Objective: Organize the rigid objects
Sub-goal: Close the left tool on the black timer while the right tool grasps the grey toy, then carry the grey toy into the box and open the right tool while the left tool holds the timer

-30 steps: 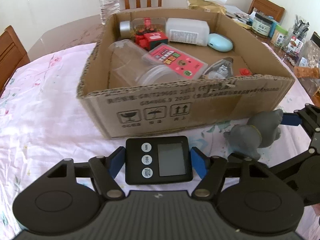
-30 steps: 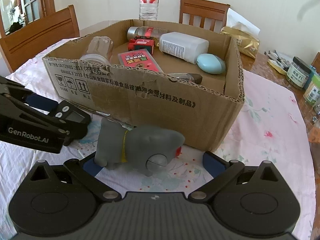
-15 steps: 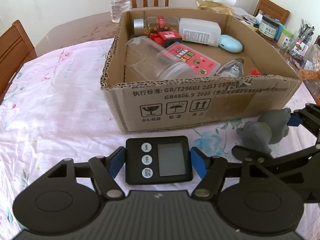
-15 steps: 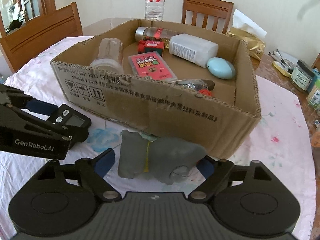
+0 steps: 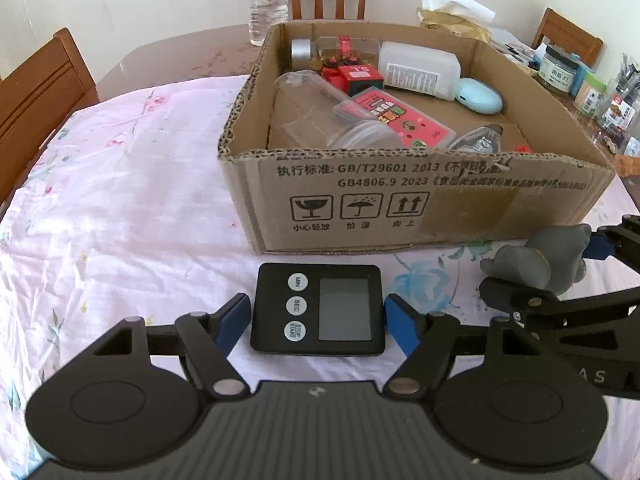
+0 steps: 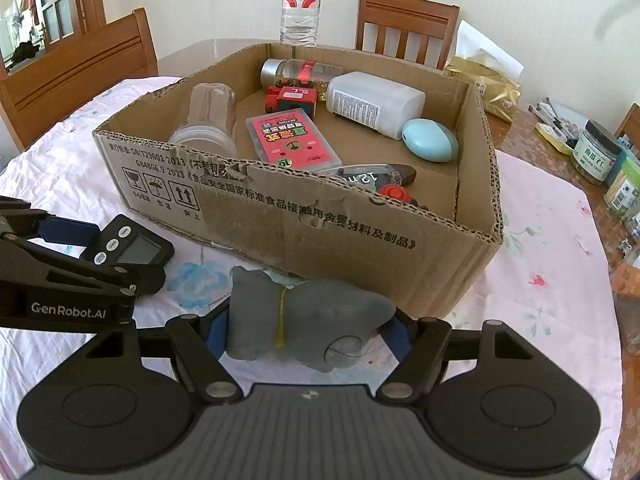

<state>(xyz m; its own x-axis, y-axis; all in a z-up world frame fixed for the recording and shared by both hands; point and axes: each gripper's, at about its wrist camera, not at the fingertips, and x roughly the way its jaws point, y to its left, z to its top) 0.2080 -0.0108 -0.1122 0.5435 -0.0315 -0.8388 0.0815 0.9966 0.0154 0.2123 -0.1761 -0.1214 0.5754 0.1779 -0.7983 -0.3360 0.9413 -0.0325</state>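
Two hand-held grippers work just in front of the cardboard box (image 5: 420, 200), which stands on the bench (image 5: 120, 184) under a pink flowered cloth. Left of the box's front centre, the left hand-held gripper (image 5: 318, 320) brackets a black timer (image 5: 318, 308); its jaws are opening, and a thin gap shows between each blue pad and the timer's sides. The timer lies flat, near the box's front wall. To the right, the right hand-held gripper (image 6: 306, 330) is closing on a grey toy elephant (image 6: 304, 316), with the blue pads against both its ends. Inside the box lie a clear jar (image 6: 208, 120), a red card case (image 6: 294, 142), a white bottle (image 6: 374, 104) and a pale blue oval case (image 6: 430, 140).
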